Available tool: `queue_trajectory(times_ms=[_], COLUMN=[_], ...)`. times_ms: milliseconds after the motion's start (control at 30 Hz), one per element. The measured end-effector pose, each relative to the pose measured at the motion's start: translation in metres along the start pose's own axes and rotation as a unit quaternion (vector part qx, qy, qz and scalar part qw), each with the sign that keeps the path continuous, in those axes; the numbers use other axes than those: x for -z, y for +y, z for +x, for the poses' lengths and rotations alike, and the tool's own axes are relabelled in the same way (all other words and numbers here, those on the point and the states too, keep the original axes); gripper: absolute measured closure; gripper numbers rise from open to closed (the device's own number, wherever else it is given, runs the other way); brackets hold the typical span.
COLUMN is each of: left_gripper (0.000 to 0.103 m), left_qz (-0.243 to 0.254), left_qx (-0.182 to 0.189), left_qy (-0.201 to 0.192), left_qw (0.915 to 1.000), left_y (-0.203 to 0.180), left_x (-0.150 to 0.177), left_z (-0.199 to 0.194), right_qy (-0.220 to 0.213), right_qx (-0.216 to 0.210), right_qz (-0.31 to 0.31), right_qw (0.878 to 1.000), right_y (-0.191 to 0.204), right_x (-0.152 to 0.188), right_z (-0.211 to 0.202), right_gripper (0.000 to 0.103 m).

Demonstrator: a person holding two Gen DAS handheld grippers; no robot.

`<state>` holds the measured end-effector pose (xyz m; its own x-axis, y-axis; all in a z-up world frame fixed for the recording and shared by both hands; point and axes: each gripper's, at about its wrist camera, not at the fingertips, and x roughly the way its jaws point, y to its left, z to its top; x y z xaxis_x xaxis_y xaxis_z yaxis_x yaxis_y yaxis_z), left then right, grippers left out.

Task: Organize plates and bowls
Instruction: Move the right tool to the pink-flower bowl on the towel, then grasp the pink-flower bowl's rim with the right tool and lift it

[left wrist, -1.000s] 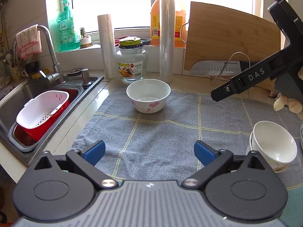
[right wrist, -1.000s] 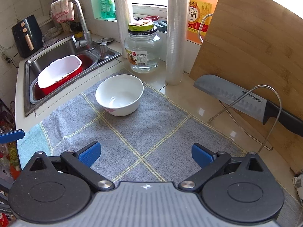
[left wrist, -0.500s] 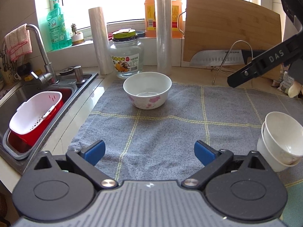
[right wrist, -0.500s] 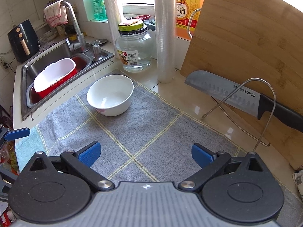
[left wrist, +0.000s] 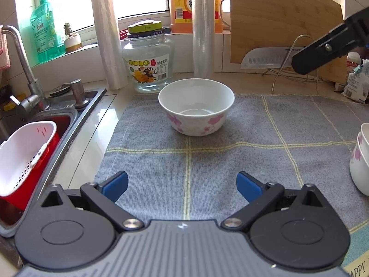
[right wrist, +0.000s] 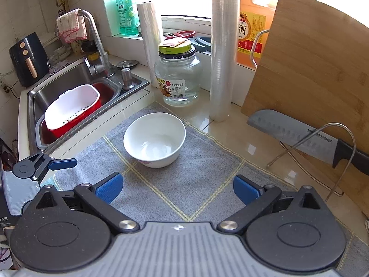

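Note:
A white bowl with pink flowers stands upright and empty on the grey checked towel. Two more stacked white bowls sit at the towel's right edge in the left wrist view. My left gripper hovers low over the towel's near part, open and empty, facing the flowered bowl. My right gripper is open and empty too, higher up, with the bowl just beyond its left finger. One arm of the right gripper shows at the upper right in the left wrist view.
A sink with a white colander in a red basin lies to the left. Behind the towel stand a glass jar, two film rolls, an oil bottle, a cutting board, a knife on a wire rack.
Both grippers moved closer to the flowered bowl, which now looks larger. The left gripper's view dropped lower and swung left, pushing the stacked bowls to the frame's edge. Both stay open.

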<state>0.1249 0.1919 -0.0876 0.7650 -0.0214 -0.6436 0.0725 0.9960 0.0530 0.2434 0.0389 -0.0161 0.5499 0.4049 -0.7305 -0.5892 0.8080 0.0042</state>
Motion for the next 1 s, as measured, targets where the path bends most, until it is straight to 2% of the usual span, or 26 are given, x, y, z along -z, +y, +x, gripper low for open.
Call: queue_trajectory(times_ms=[233,567,800,1000], left_gripper=[0.003,0.004,0.008,0.013], left_qz=[0.023,0.055,0.054,0.063], left_qx=[0.03,0.032,0.049,0.071], left_qy=[-0.009,-0.037,-0.035,-0.036], left_qw=[0.9992,0.9973,0.9967,0.9949], left_y=[0.005,0.005,0.008,0.009], left_x=[-0.015,-0.031,-0.039,-0.043], left_z=[0.031,0.056,0.074,0.073], right_qy=[0.011,0.031,0.057,0.074], right_qx=[-0.005,-0.015,-0.033,-0.043], right_qz=[0.018,0.015,0.009,-0.006], right_qw=[1.0,0.999,0.998,0.996], right_y=[0.011,0.006,0.001,0.003], right_x=[-0.016,-0.039,-0.05,-0.055], right_z=[0.029,0.072,0.111,0.135], right_gripper=[0.0,0.003,0.012,0.018])
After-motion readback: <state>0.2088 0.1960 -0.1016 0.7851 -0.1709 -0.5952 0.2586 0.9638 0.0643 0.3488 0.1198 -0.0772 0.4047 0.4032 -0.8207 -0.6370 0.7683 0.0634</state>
